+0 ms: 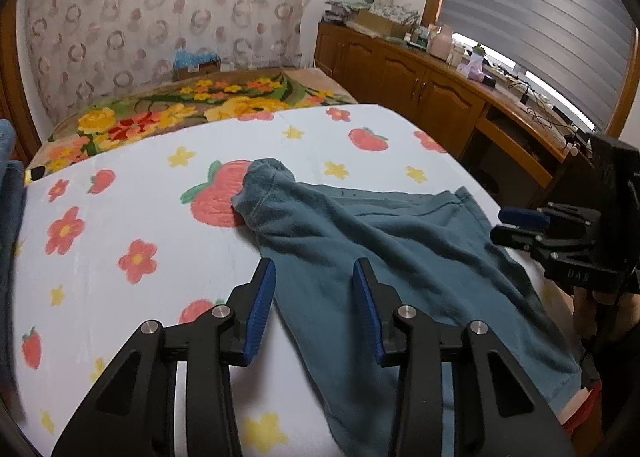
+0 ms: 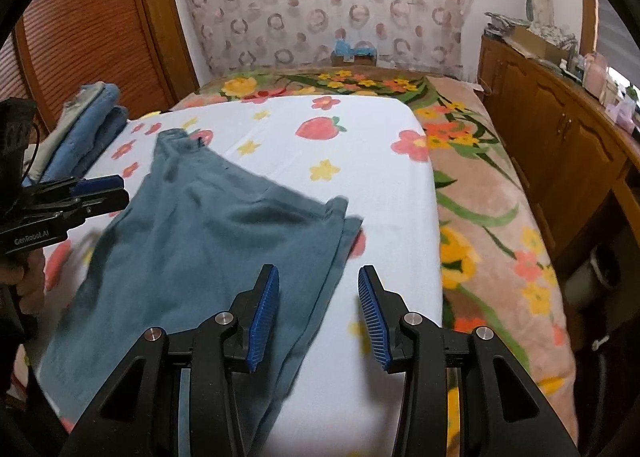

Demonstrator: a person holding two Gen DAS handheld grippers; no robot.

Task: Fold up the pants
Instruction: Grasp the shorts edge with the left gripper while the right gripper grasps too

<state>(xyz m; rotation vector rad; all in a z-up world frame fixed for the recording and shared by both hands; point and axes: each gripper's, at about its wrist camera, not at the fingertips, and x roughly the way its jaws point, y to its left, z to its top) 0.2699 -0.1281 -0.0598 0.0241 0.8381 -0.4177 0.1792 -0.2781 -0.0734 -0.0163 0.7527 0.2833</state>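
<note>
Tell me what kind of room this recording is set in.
Most likely a home bedroom: a bed with a floral blanket under a strawberry-print sheet, a wooden cabinet along the window wall, and folded jeans stacked beside it.

**Bed layout**

Pants are spread on a sheet laid over a blanket. Folded clothes are stacked at the sheet's left edge. A cabinet stands right of the bed.

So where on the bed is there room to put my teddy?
Free: the white sheet between the pants and the floral blanket, and the sheet's far end beyond the pants' cuff. Crowded: the middle, under the pants, and the sheet's far-left edge, where folded jeans are stacked.
</note>
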